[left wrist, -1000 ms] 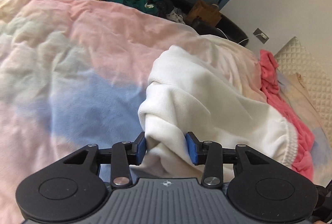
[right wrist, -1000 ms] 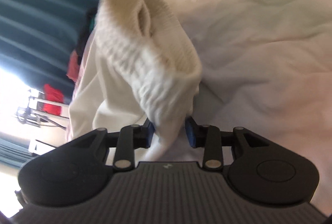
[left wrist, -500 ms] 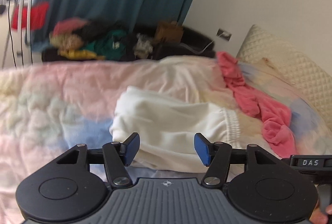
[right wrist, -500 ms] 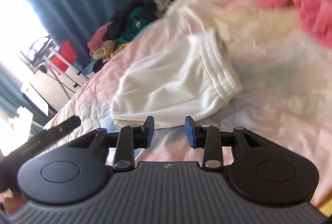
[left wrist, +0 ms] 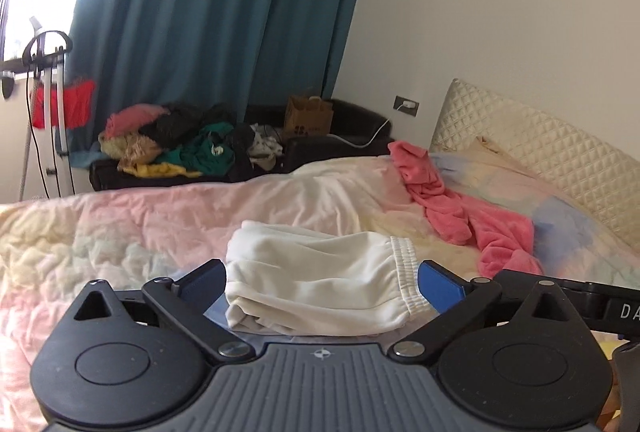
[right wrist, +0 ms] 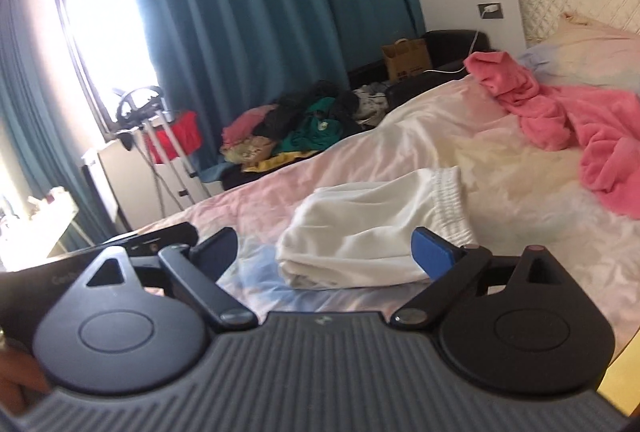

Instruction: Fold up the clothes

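Currently, left hand-held gripper [left wrist: 322, 282]: jaws opening, empty.
Right hand-held gripper [right wrist: 324, 250]: jaws opening, empty.
Folded white garment [left wrist: 316, 292]: on bed [left wrist: 120, 232], twelve o'clock of both; long axis nine-to-three.
Pink garment [left wrist: 480, 228]: two o'clock, likely next; right nearer.

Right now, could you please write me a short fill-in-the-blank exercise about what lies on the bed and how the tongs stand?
1. The folded white garment lies on the ____ quilt.
2. The unfolded garment near the headboard is ____ in colour.
3. The left tongs and the right tongs are opening and grip ____.
4. The curtain behind the clothes pile is ____.

Missing words: pastel; pink; nothing; teal
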Tool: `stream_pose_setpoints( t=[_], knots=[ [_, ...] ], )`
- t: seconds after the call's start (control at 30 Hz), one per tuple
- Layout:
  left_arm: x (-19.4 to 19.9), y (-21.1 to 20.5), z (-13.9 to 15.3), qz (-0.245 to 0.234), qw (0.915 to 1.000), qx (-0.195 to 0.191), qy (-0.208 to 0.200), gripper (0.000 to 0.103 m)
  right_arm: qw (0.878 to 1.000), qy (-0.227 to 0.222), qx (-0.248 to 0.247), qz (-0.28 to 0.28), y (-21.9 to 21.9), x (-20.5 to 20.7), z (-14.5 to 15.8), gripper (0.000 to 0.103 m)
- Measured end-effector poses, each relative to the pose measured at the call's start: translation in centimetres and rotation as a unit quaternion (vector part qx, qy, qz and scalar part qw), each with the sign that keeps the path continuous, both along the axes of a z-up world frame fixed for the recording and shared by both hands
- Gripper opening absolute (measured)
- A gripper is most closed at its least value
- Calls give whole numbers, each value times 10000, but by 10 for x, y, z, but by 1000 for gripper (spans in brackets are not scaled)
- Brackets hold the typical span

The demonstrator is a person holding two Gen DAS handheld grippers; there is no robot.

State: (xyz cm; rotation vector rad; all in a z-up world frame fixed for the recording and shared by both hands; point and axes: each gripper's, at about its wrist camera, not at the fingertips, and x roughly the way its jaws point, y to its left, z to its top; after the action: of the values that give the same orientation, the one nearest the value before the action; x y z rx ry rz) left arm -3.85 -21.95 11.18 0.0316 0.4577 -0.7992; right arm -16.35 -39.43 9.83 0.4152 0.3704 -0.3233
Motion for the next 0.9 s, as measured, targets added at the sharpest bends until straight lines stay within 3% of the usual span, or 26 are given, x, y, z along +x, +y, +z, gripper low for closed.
stream_pose_setpoints(
  t=[0.1,0.57,0.8,0.9],
  knots=[
    [-14,10,-2,60,9995,65,-301,103,9999,-84,-138,-52,12,-4,-4,95],
    [-48,52,-37,254,9974,52,-673,103,9959,-239,-710,-503,54,-8,-61,95],
    [-35,64,-51,445,9972,-10,-609,102,9932,-78,-953,-667,56,5,-82,95],
    [-29,66,-54,478,9971,-17,-584,100,9939,-39,-836,-719,53,10,-88,95]
  ],
)
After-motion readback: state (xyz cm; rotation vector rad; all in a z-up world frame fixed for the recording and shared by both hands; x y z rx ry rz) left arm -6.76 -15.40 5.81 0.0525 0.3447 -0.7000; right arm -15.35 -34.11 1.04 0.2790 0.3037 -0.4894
